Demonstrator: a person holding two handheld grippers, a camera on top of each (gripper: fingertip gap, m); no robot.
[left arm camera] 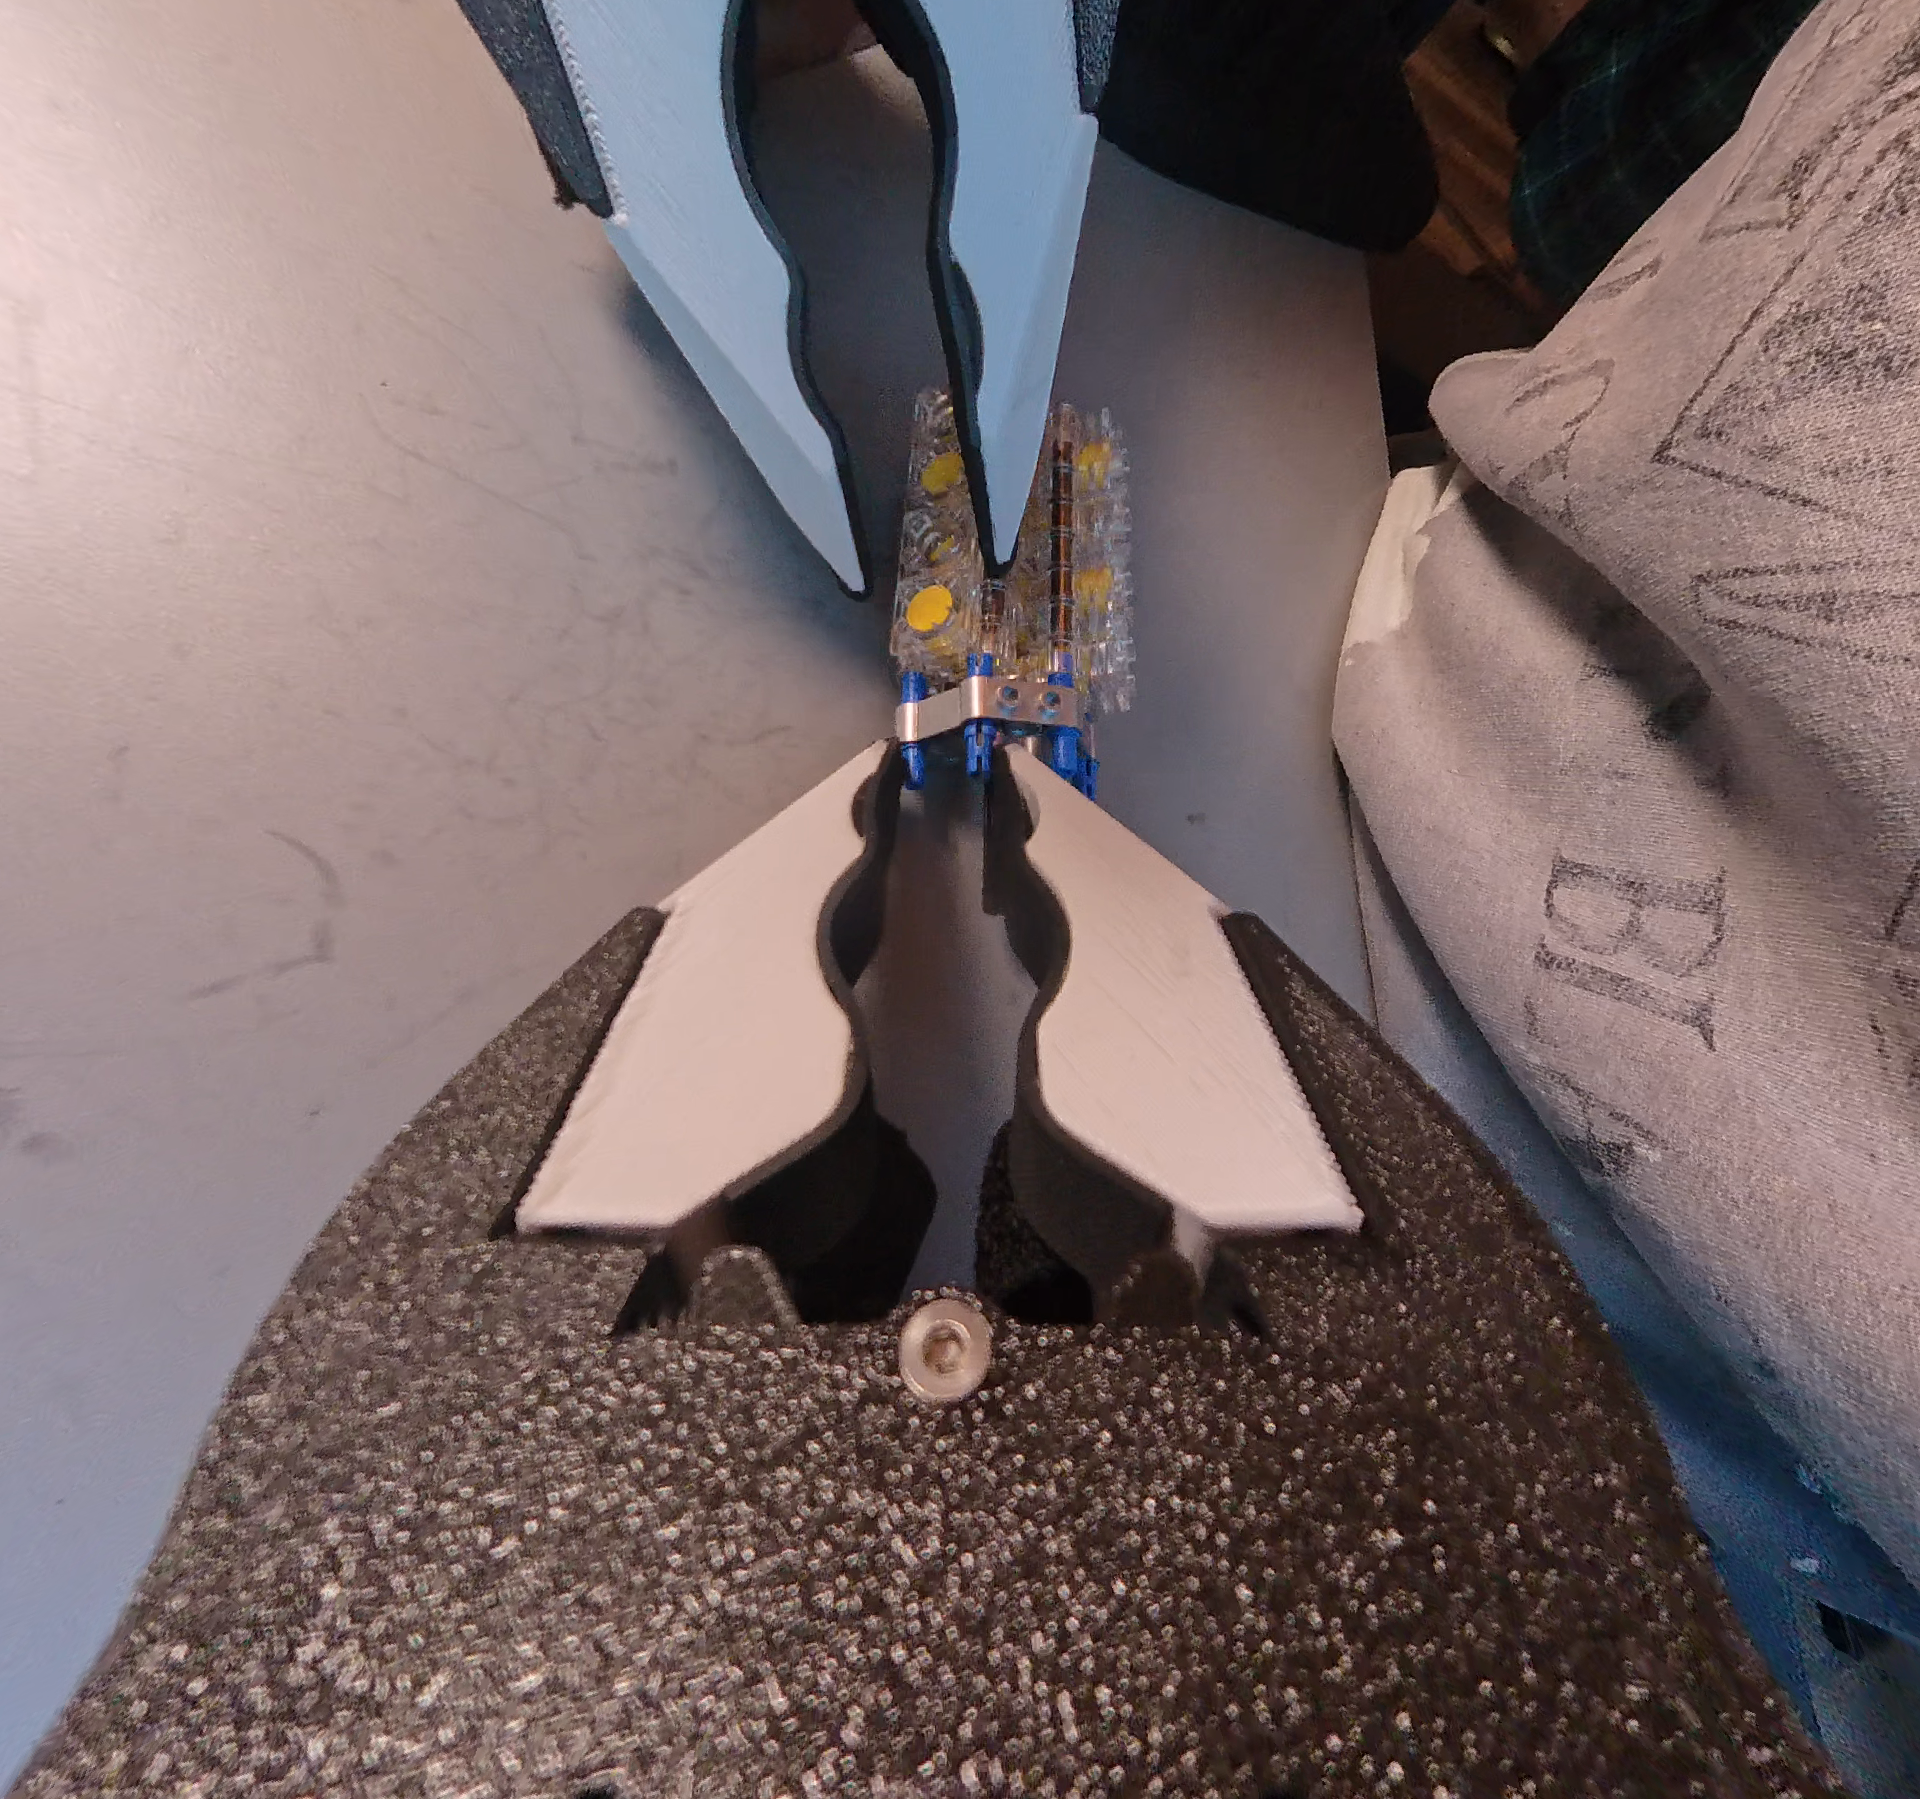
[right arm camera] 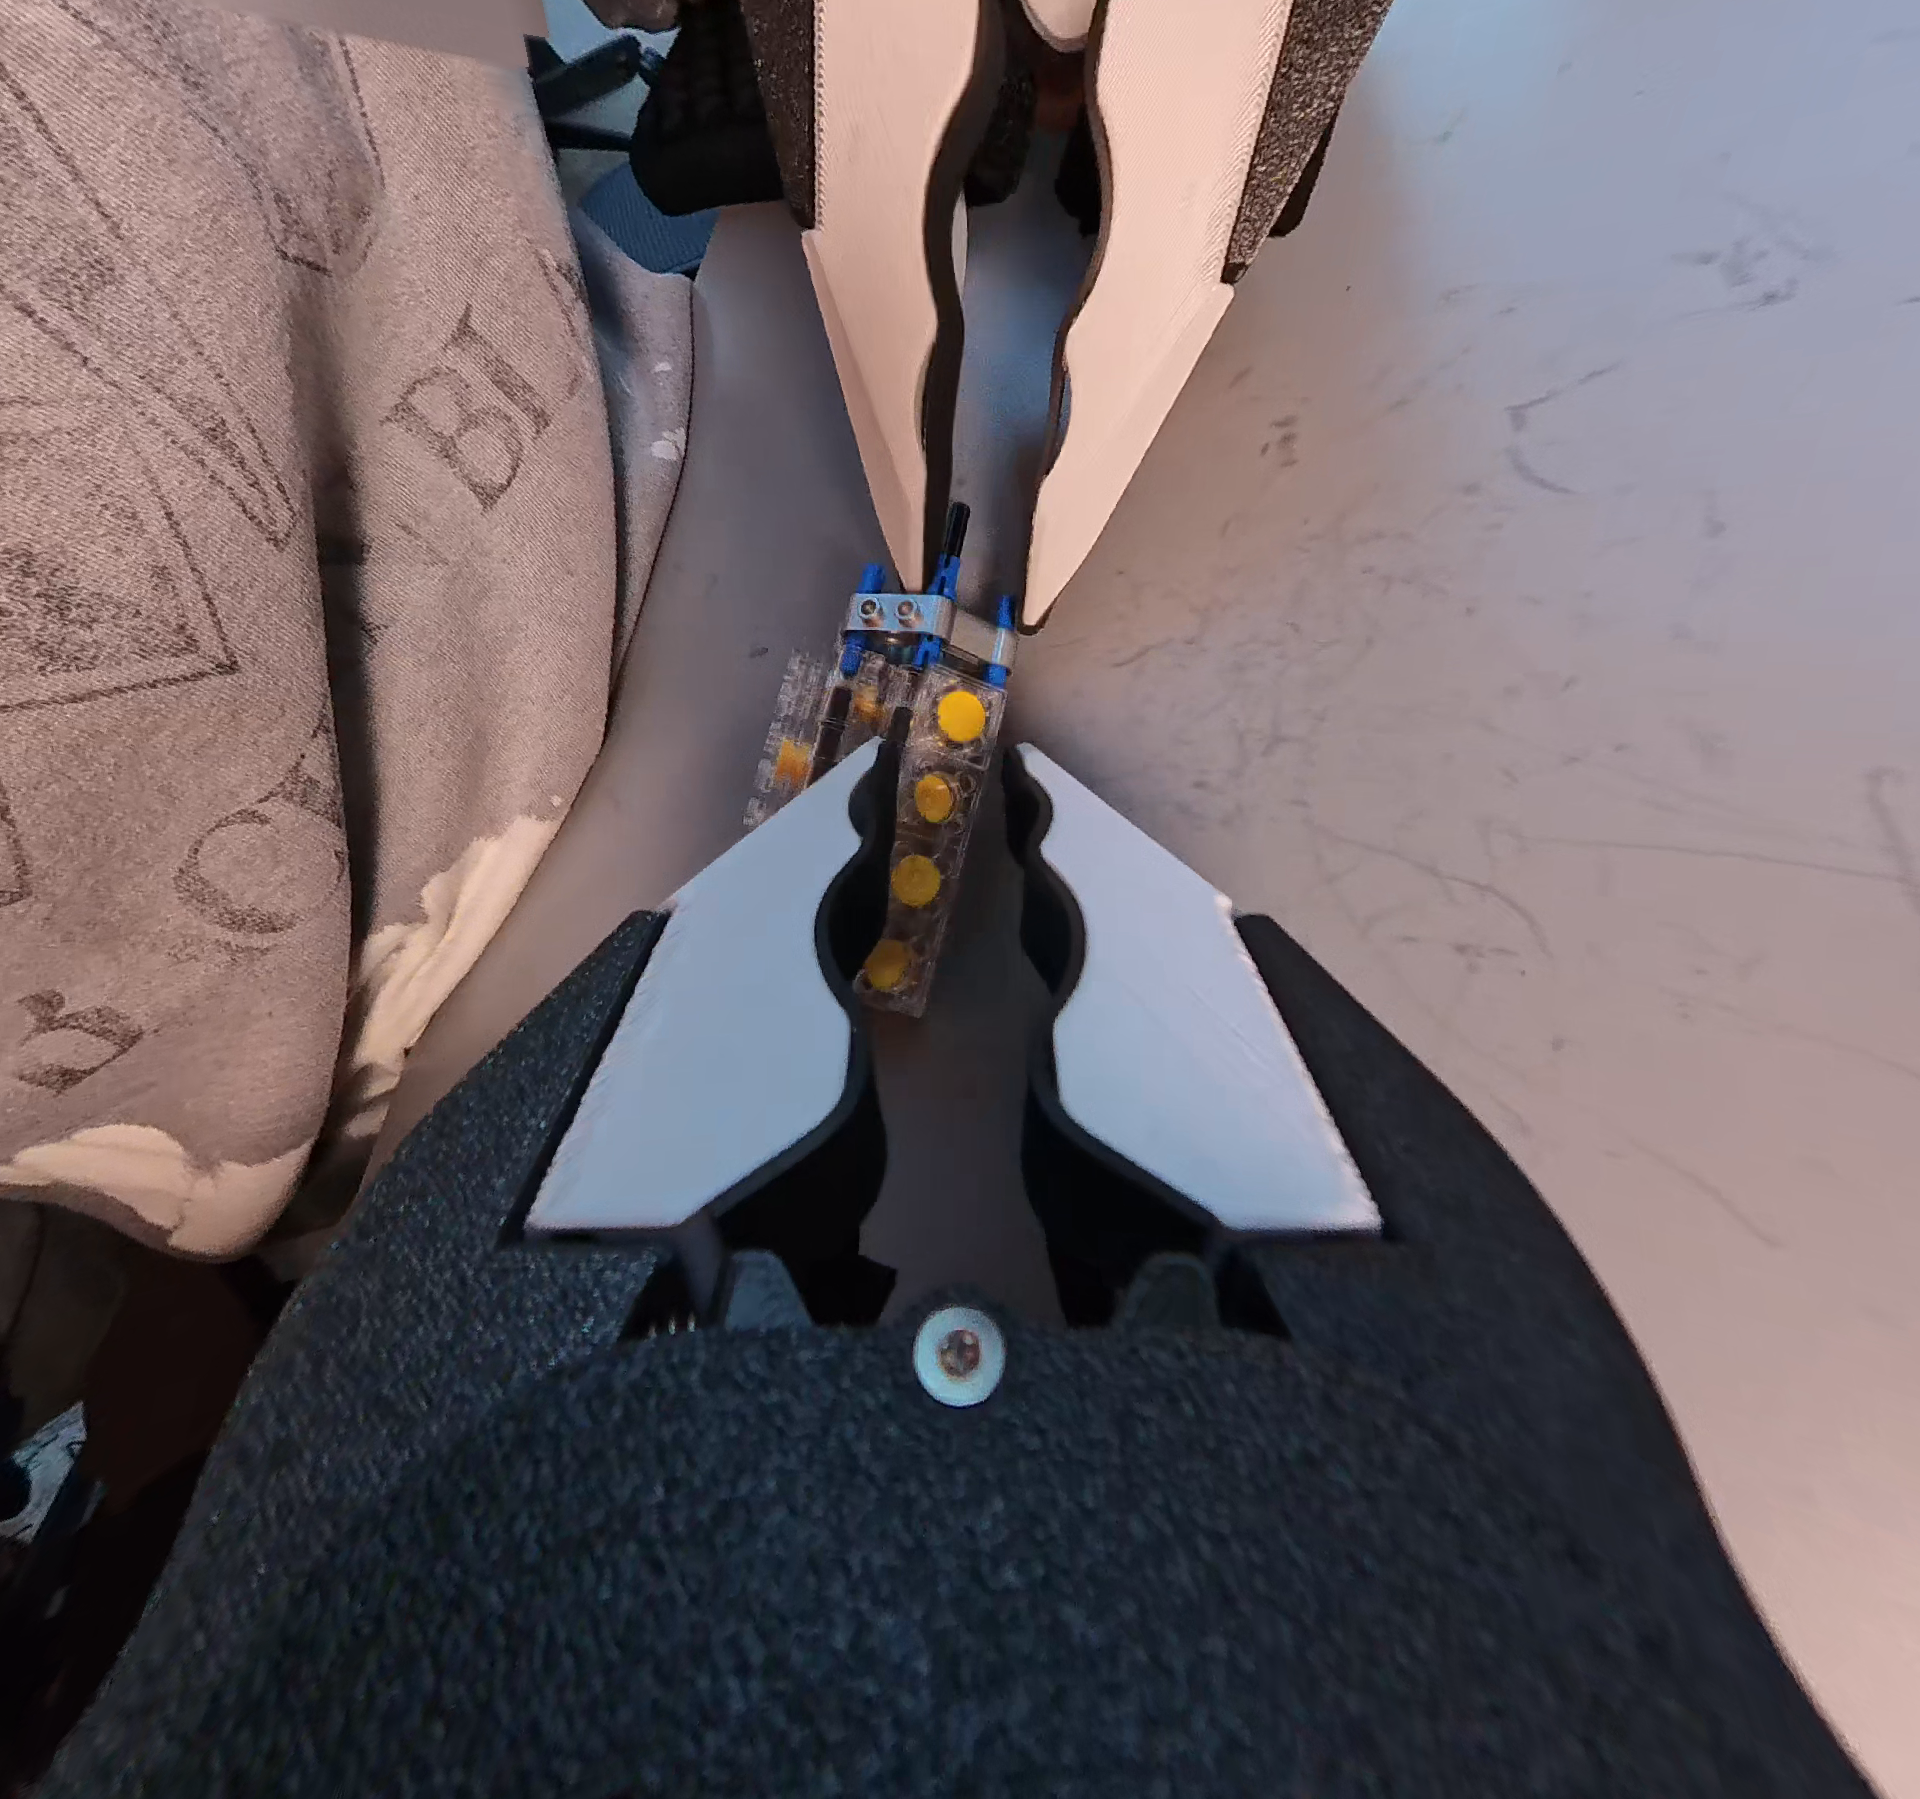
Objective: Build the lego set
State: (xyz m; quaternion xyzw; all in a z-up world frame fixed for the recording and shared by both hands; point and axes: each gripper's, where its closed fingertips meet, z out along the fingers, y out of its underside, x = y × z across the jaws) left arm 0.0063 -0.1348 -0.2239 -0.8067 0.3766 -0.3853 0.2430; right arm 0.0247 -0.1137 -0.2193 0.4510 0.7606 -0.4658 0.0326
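Note:
A small toy-brick assembly (left arm camera: 925, 611) of clear beams with yellow pins, a grey connector (left arm camera: 1023, 700) and blue pins hangs between my two grippers, which face each other. My right gripper (right arm camera: 953, 750) closes around one clear beam (right arm camera: 935, 793), which lies against its left finger. In the left wrist view, my right gripper (left arm camera: 928, 575) comes down from the top. My left gripper (left arm camera: 951, 757) is narrowly open, with its tips at the blue pins by the grey connector. It shows at the top of the right wrist view (right arm camera: 977, 596), with a thin black axle (right arm camera: 956, 523) between its fingers.
The pale, scuffed table (left arm camera: 312, 606) lies under both grippers and shows in the right wrist view (right arm camera: 1455, 606). A grey printed fabric cushion (left arm camera: 1662, 710) lies close beside the assembly; it is at the left of the right wrist view (right arm camera: 208, 606). Dark clutter sits beyond the table's far edge (left arm camera: 1299, 87). Less than 4 cm separates the two grippers' tips.

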